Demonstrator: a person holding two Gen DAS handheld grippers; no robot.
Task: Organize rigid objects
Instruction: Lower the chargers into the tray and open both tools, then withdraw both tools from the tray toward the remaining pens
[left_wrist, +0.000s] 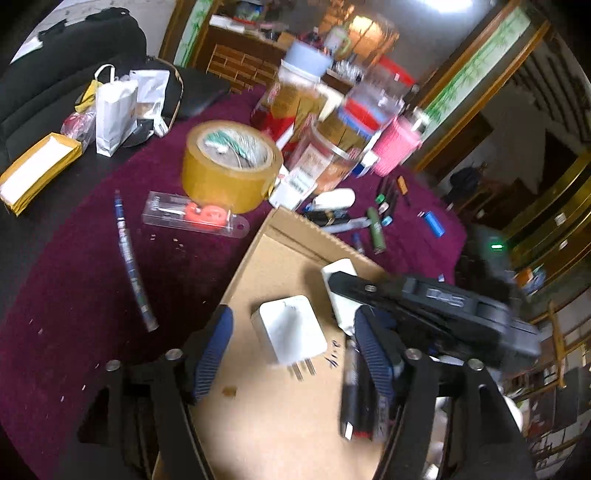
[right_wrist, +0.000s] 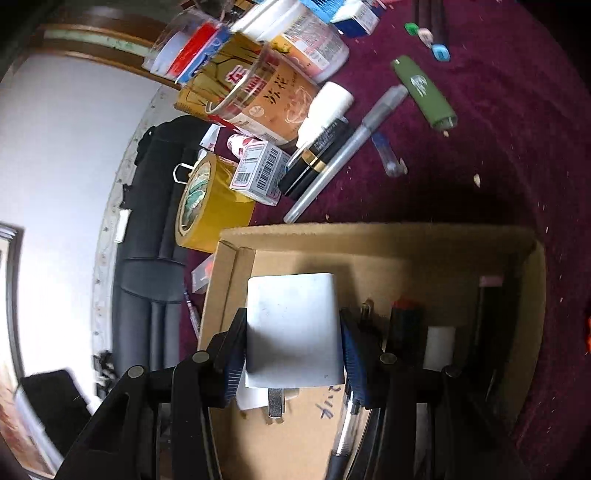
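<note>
White charger (right_wrist: 293, 328) pinched by your right gripper (right_wrist: 293, 350) over box (right_wrist: 369, 236), frame bottom; left gripper (left_wrist: 291, 343) wide; let go gently

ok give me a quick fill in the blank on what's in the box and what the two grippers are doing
1. The right gripper is shut on a white ____.
2. The left gripper is ____ and holds nothing.
3. The cardboard box sits on a ____ cloth.
4. The roll of brown ____ lies outside the box.

Missing words: charger; open; maroon; tape
</note>
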